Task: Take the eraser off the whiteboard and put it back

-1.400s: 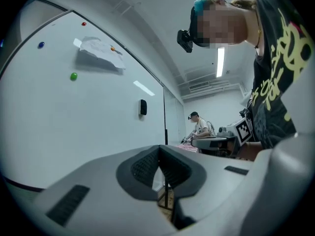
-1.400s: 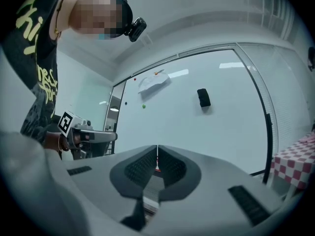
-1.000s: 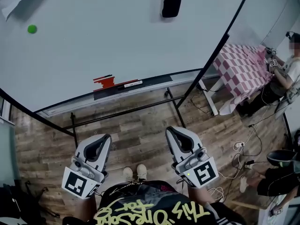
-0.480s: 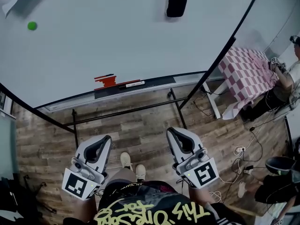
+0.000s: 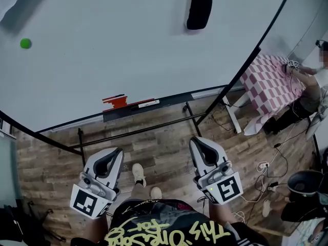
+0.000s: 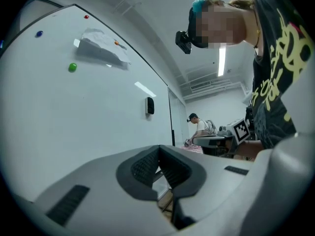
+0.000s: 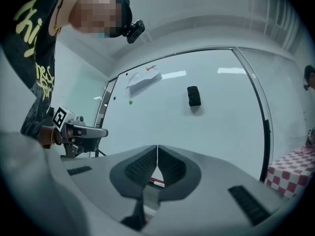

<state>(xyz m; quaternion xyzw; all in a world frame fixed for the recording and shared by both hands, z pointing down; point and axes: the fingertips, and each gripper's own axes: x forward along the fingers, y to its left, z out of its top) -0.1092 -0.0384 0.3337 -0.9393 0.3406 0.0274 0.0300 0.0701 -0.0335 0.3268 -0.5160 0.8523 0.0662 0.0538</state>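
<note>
A black eraser (image 5: 199, 9) sticks high on the whiteboard (image 5: 102, 50); it also shows in the left gripper view as the eraser (image 6: 149, 105) and in the right gripper view as the eraser (image 7: 194, 96). Both grippers hang low near my body, well short of the board. My left gripper (image 5: 114, 154) is shut with nothing in it, tips meeting at the left gripper (image 6: 159, 147). My right gripper (image 5: 197, 142) is shut and empty too, seen as the right gripper (image 7: 157, 148) pointing toward the board below the eraser.
The board's tray (image 5: 143, 106) holds a red holder (image 5: 116, 102) and a marker. A green magnet (image 5: 25, 43) sits at upper left, a paper sheet (image 6: 101, 46) near the top. A checked-cloth table (image 5: 266, 81) and a seated person (image 5: 312, 83) are at right; cables lie on the floor (image 5: 261, 163).
I have stepped closer to the board: the eraser and tray have slid lower and rightward in the head view. Both grippers stay shut and keep their pose.
</note>
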